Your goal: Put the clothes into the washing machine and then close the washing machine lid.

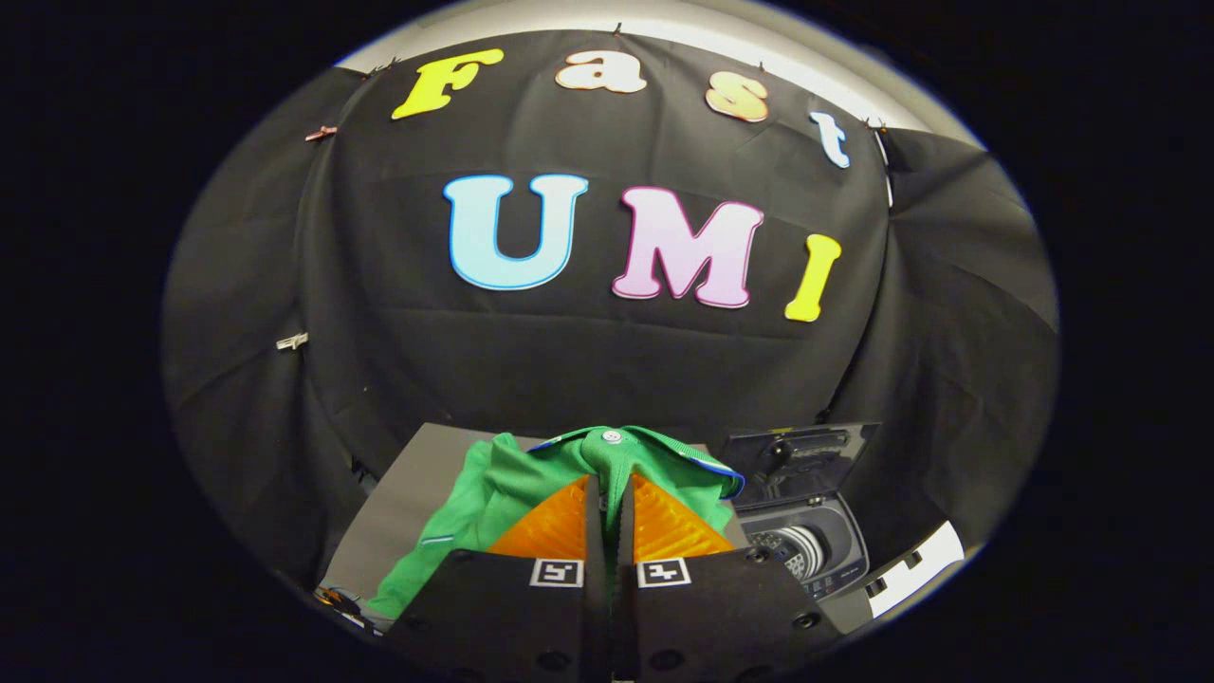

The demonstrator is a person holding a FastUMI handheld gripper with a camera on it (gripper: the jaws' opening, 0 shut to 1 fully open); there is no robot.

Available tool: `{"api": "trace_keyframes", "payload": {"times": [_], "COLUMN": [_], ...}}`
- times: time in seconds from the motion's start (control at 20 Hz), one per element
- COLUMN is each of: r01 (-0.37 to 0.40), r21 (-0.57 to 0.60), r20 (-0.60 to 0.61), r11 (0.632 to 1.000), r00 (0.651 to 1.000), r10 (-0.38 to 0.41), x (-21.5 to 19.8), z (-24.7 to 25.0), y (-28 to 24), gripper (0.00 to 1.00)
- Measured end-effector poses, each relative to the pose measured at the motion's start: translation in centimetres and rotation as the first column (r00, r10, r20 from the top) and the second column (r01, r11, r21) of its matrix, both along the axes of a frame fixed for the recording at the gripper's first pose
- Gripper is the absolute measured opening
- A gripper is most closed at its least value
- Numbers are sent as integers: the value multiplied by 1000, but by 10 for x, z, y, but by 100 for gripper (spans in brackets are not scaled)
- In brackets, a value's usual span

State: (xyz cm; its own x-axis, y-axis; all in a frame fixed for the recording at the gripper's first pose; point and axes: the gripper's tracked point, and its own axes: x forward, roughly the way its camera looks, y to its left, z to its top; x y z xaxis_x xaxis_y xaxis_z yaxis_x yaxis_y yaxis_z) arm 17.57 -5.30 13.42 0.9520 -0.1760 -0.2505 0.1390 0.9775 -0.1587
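The gripper (608,489) is clenched on a green collared cotton shirt (493,493), lifted above the grey table (408,493). At two o'clock stands a small grey toy washing machine (806,541), lid (801,460) raised.

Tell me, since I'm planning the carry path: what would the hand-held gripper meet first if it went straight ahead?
The hand-held gripper is shut on the green shirt, which hangs between its fingers. Straight beyond that, the next thing looks to be the black cloth wall, though depth is unclear. The washing machine sits off to the right.

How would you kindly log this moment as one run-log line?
gripper: shut on green shirt | shirt: lifted | washing machine: lid open, right of fingers | shirt not in drum
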Motion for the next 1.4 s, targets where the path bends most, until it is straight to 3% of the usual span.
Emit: {"api": "trace_keyframes", "payload": {"times": [0.3, 0.8, 1.4], "r01": [62, 53, 50], "r21": [-34, 0, 18], "r20": [79, 126, 104], "r11": [997, 999, 999], "r00": [995, 991, 993], "r10": [-59, -53, -51], "x": [-20, -24, -11], "z": [38, 80, 67], "y": [-34, -137, -278], "gripper": [6, 6, 6]}}
